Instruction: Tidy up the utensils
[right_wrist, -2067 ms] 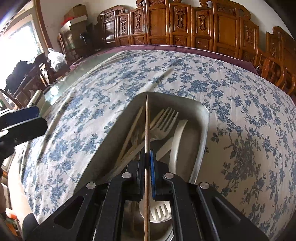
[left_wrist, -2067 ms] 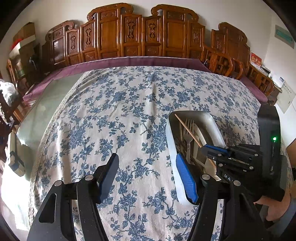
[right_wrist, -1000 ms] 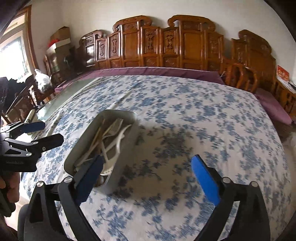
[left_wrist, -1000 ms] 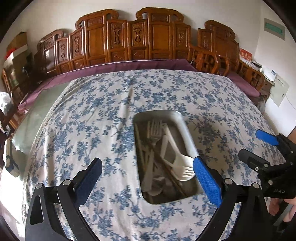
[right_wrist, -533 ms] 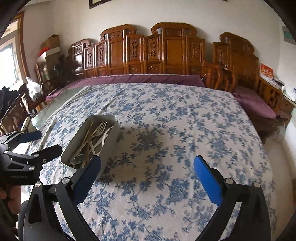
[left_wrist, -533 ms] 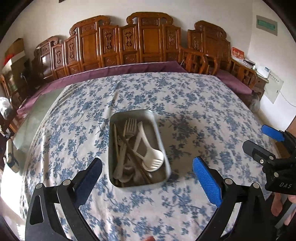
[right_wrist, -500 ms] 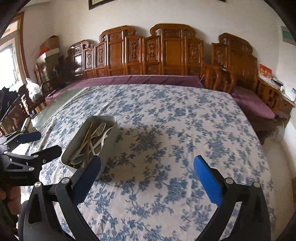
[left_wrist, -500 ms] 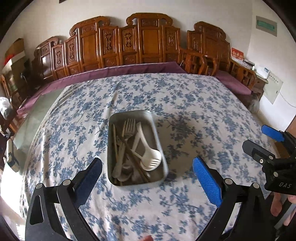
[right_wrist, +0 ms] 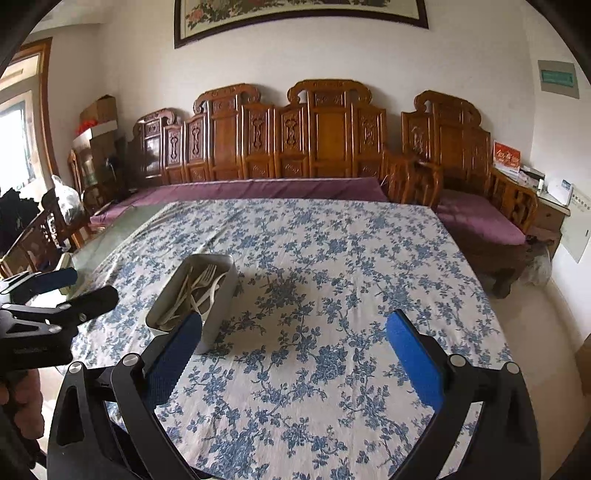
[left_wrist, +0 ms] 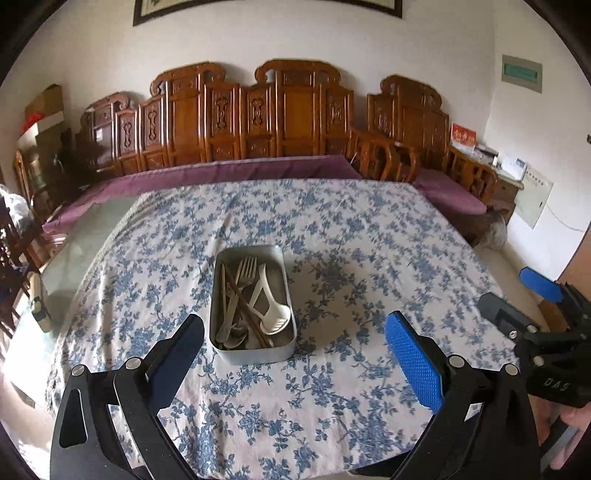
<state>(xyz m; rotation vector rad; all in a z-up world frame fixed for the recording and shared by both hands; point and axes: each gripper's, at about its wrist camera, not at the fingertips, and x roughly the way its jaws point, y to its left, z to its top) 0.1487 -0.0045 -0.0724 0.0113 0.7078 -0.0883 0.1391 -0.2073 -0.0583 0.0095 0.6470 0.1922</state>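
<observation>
The metal tray (left_wrist: 252,350) sits on the flowered tablecloth (left_wrist: 369,258) straight ahead of the left gripper (left_wrist: 295,341), just beyond the gap between its two fingers and a little toward its left finger. In it lie a metal fork (left_wrist: 242,280) with tines pointing away, a white plastic fork (left_wrist: 271,317) with its head at the near end, a pair of dark wooden chopsticks (left_wrist: 245,308) crossing the pile on a slant, a paler stick along the tray's left wall, and a spoon bowl (left_wrist: 236,334) at the near end. All of the utensils rest inside the tray walls.

From the right wrist view the same tray (right_wrist: 221,295) lies ahead and to the left of the right gripper (right_wrist: 293,338), partly behind the tip of that gripper's left finger.

Both grippers hang above the near edge of the table with their jaws spread wide and nothing between the blue pads. Each shows at the border of the other's view: the right gripper (left_wrist: 532,295) off to the left one's right, the left gripper (right_wrist: 74,288) off to the right one's left, with a hand (right_wrist: 20,398) around its handle.

Beyond the table's far edge runs a purple-cushioned bench (right_wrist: 258,192) with a carved wooden back, and a framed picture (right_wrist: 295,14) hangs on the wall above it.
</observation>
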